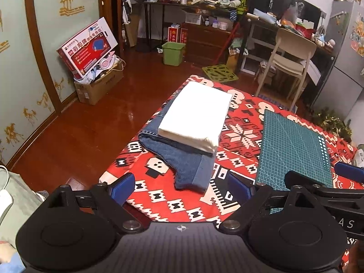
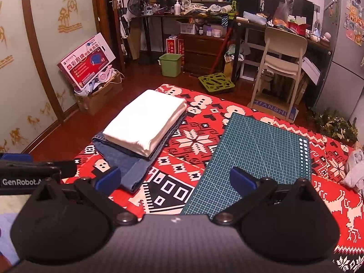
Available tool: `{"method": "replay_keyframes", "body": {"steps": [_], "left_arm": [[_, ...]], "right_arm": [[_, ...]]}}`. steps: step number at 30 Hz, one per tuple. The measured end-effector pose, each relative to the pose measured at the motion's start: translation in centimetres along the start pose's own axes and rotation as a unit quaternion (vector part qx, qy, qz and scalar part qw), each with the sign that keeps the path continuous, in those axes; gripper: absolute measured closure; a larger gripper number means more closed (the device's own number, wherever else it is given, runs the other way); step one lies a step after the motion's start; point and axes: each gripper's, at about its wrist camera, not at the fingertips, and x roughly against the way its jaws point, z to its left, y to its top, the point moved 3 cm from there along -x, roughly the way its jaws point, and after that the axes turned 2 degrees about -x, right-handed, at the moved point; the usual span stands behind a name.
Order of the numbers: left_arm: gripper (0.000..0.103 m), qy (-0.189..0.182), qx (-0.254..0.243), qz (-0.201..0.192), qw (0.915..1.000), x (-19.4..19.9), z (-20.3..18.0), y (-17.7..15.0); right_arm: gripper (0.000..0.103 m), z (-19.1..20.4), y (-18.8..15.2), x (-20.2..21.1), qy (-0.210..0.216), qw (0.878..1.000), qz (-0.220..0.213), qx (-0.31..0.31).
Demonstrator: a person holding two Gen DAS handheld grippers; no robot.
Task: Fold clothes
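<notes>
Folded white garment (image 1: pixel 195 116) stacked on folded jeans (image 1: pixel 182 159) at tabletop's (image 1: pixel 238 136) left, clearing green cutting mat (image 2: pixel 257 150); left gripper (image 1: pixel 182 186) and right gripper (image 2: pixel 175 179) empty, fingers apart.

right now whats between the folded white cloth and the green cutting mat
Only a bare strip of the red patterned blanket, snowflake motif showing. The folded white cloth on the jeans and the green cutting mat lie apart; clearest in the right wrist view.
</notes>
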Motion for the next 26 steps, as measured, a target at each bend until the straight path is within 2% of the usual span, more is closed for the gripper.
{"method": "replay_keyframes", "body": {"steps": [26], "left_arm": [[0.015,0.001,-0.002,0.01,0.9999,-0.1,0.22,-0.29]], "right_arm": [[0.0,0.45,-0.05,-0.47,-0.003,1.0,0.014,0.005]]}}
